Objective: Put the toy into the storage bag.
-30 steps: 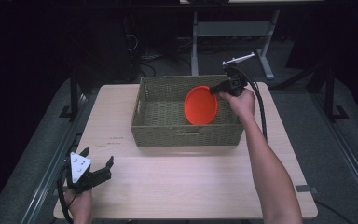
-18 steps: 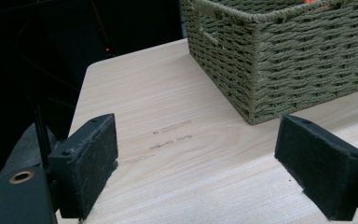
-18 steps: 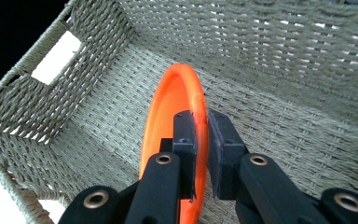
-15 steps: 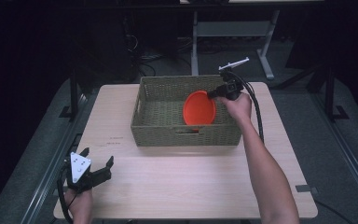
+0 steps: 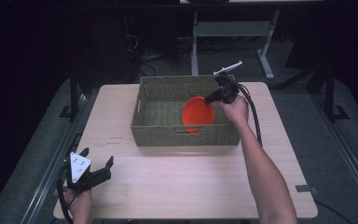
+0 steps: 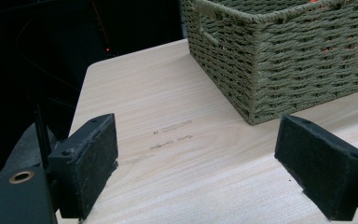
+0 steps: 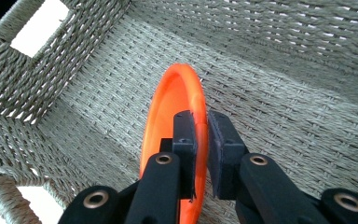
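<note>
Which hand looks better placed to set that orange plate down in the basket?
The right. Its gripper already clamps the orange plate by the rim, inside the woven basket. The left gripper sits open at the table's near corner, holding nothing.

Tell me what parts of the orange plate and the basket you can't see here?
- Orange plate, high view: its lower edge is hidden behind the wicker basket's near wall, so whether it touches the floor is unclear.
- Orange plate, right gripper view: the right hand-held gripper is clamped on the rim and covers that part.
- Basket, left gripper view: cut off by the top and right edges; the inside is hidden.
</note>
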Available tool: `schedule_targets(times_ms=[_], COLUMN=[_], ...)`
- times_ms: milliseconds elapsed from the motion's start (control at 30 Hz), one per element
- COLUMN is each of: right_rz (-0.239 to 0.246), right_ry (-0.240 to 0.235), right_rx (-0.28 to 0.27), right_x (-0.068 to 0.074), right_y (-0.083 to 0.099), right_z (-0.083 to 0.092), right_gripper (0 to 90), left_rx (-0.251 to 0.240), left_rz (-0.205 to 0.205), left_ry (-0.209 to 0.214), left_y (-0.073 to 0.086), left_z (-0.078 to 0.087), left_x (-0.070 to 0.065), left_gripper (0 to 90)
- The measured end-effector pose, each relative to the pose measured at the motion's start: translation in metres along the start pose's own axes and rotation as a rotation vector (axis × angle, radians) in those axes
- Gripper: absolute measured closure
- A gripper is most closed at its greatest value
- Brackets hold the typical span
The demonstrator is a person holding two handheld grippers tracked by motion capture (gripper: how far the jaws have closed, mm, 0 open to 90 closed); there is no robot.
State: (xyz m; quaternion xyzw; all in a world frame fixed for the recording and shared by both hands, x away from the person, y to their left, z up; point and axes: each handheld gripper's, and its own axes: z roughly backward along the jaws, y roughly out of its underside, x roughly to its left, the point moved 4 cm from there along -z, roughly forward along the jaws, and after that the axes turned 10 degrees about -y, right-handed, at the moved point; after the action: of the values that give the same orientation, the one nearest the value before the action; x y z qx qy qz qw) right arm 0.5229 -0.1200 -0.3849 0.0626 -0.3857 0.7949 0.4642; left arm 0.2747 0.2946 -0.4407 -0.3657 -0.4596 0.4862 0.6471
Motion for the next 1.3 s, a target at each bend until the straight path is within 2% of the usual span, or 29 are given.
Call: schedule_targets(times_ms=[400, 733, 867, 933, 1067, 1200, 1267, 1300], right_rz=[-0.027, -0.048, -0.035, -0.032, -0.027, -0.039, -0.037, -0.033], right_ry=[0.003, 0.010, 0.016, 0.043, 0.053, 0.045, 0.012, 0.012], right_rx=[0.015, 0.035, 0.016, 0.015, 0.036, 0.015, 0.009, 0.017], right_x=[-0.006, -0.009, -0.006, -0.006, -0.008, -0.009, -0.009, -0.008], right_y=[0.007, 0.011, 0.010, 0.010, 0.011, 0.012, 0.013, 0.013], right_z=[0.003, 0.004, 0.005, 0.005, 0.005, 0.011, 0.012, 0.011], right_gripper=[80.6, 72.0, 70.0, 68.2, 66.0, 63.9, 62.6, 61.9], left_rx=[0.001, -0.003, -0.007, -0.005, -0.004, -0.004, -0.006, -0.006], left_rz=[-0.004, -0.002, -0.001, -0.003, -0.003, -0.003, -0.003, -0.004], left_ry=[0.007, 0.008, 0.007, 0.008, 0.006, 0.011, 0.007, 0.008], left_y=[-0.001, -0.002, -0.002, -0.002, -0.002, -0.002, -0.002, -0.002], left_z=[-0.001, -0.003, -0.003, -0.003, -0.002, -0.003, -0.002, -0.002], left_x=[-0.003, -0.004, -0.004, -0.004, -0.003, -0.004, -0.004, -0.004], left_gripper=[12.7, 12.7, 12.7, 12.7, 12.7, 12.7, 12.7, 12.7])
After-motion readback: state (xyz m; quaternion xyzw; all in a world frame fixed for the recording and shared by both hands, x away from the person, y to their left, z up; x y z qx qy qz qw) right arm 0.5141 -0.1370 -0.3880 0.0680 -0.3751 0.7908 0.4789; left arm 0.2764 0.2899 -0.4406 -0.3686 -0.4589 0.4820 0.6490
